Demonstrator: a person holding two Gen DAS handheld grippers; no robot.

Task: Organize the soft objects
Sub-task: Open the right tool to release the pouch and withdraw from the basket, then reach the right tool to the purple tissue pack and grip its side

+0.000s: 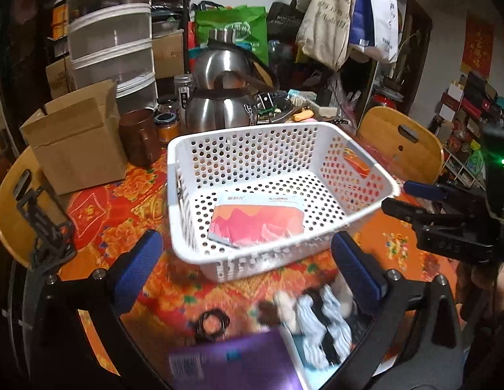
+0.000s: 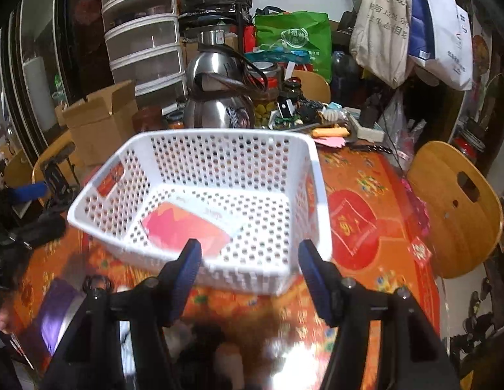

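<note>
Each view looks forward and down along its own claw, close above the counter [image 1: 99,237]. Both share the white basket [image 1: 252,149] just ahead, with the kettle [image 2: 216,97] behind it.

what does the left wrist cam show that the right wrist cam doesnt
Only the left wrist view shows the striped soft toy clearly, lying on the table near the basket, plus a black ring, a brown mug and the right gripper at the basket's right side.

Only the right wrist view shows the jar of green olives.

Both show the white perforated basket holding one pink and orange packet, the steel kettle and a purple book.
</note>
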